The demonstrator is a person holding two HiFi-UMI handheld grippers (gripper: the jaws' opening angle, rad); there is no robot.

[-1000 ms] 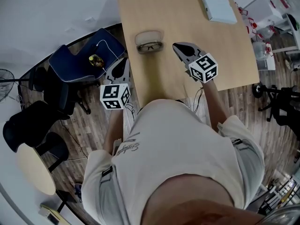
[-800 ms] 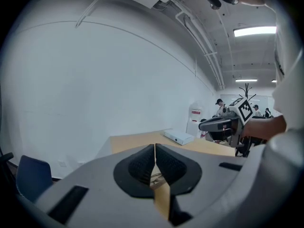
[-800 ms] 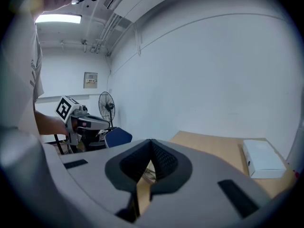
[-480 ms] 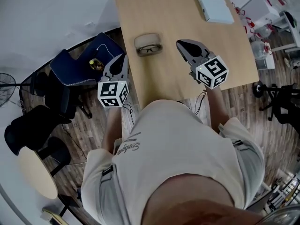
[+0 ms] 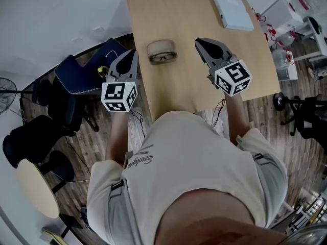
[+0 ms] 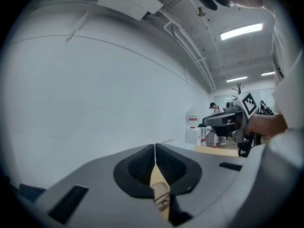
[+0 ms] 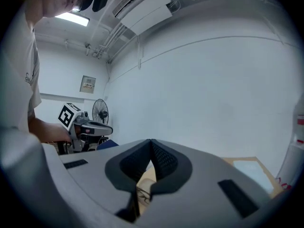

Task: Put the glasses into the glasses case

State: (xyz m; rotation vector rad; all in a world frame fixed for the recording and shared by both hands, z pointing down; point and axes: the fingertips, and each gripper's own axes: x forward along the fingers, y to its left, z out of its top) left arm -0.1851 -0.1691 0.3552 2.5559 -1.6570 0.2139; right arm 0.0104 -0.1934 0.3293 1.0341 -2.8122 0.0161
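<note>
The left gripper (image 5: 133, 54) is beside the left edge of the wooden surface (image 5: 184, 14), and its jaws are pressed tight together with nothing in them. The right gripper (image 5: 199, 43) is over the surface, and its jaws are also squeezed together and empty. The glasses (image 5: 163, 57) lie on the surface between the two sets of jaws, apart from both, and the glasses case (image 5: 161, 47) sits just behind the glasses, a little past the jaw tips.
</note>
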